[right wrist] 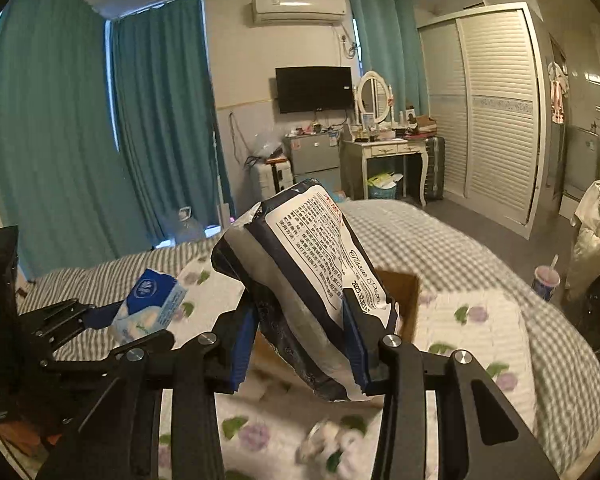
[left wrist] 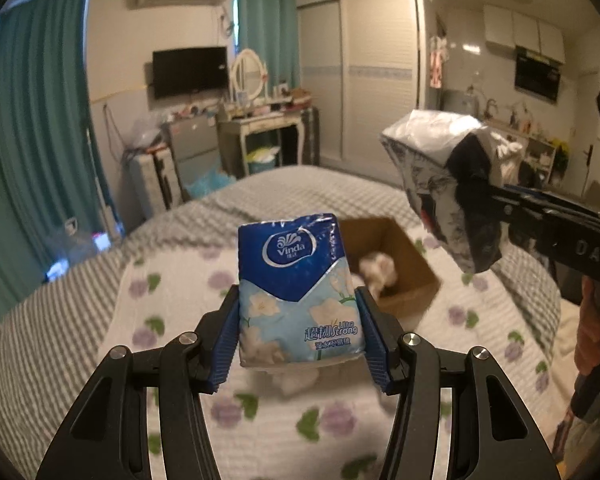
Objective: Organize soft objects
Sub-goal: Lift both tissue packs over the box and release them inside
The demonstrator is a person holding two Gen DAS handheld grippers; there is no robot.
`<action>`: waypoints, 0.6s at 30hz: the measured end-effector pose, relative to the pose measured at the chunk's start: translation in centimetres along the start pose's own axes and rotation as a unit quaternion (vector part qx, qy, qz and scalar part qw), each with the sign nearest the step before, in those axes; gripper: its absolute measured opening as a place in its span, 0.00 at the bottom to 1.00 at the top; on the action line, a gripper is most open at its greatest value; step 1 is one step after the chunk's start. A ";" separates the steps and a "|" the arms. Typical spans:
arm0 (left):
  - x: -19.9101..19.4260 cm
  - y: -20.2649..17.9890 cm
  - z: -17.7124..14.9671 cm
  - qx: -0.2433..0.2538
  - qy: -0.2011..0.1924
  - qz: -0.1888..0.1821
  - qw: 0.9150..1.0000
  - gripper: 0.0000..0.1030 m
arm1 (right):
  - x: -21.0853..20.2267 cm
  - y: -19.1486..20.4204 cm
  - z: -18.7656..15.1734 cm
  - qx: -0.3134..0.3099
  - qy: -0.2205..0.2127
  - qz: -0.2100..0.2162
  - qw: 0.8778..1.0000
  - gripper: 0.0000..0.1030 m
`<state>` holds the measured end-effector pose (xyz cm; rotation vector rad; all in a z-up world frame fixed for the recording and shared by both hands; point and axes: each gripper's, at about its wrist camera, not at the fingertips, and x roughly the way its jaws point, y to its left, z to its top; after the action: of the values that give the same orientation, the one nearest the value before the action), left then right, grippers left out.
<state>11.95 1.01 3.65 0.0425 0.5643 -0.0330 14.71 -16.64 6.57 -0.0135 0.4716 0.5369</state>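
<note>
Showing only in L wrist view: white soft item [left wrist: 378, 270] inside cardboard box [left wrist: 400, 264] on bed [left wrist: 80, 312]. L gripper [left wrist: 298, 328] clamps blue Vinda tissue pack [left wrist: 296, 292] upright, raised near side of box. R gripper [right wrist: 300, 340] grips tilted dark tissue pack [right wrist: 312, 276], held above box, level w/ L.

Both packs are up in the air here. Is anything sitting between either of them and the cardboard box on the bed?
Nothing visible blocks the way. The left tool holds the blue tissue pack above the bed, with the open cardboard box just beyond it. The right tool holds the dark tissue pack above the box, whose top is open.
</note>
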 end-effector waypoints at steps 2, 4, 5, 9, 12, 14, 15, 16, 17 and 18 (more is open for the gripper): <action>1.3 -0.3 1.4 0.005 -0.006 0.001 1.000 0.52 | 1.2 -1.0 1.5 -0.010 0.004 -0.007 1.000 0.38; 3.0 -0.4 2.6 0.005 -0.008 0.000 1.000 0.52 | 2.4 -1.8 2.5 -0.017 0.009 -0.012 1.000 0.38; 4.4 -0.4 3.3 0.003 -0.006 -0.002 1.000 0.52 | 3.2 -2.2 2.9 -0.020 0.015 -0.011 1.000 0.38; 8.7 -0.7 4.2 0.001 0.008 -0.009 1.000 0.52 | 7.0 -3.9 3.3 -0.024 0.039 -0.011 0.999 0.38; 12.1 -0.9 3.7 0.002 0.028 -0.007 1.000 0.52 | 10.4 -5.3 2.6 -0.017 0.062 -0.009 0.998 0.38; 14.4 -1.1 2.9 0.005 0.047 -0.011 0.999 0.52 | 12.8 -6.3 1.9 -0.004 0.079 0.003 0.997 0.39; 15.1 -1.2 2.7 0.008 0.053 -0.010 0.998 0.52 | 13.9 -6.8 1.4 0.000 0.087 0.007 0.996 0.38; 15.6 -1.5 2.4 0.011 0.058 -0.009 0.998 0.52 | 14.9 -7.1 1.1 0.002 0.094 0.008 0.996 0.38; 16.4 -1.7 2.0 0.018 0.063 -0.009 0.998 0.52 | 15.9 -7.4 0.6 0.001 0.101 0.007 0.995 0.38; 16.7 -2.0 1.7 0.021 0.065 -0.010 0.998 0.52 | 16.8 -7.6 0.2 0.001 0.106 0.006 0.994 0.38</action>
<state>26.87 -1.44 -3.91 0.0796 0.6934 -0.0621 31.22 -15.01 -1.41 -0.0666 0.6799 0.5498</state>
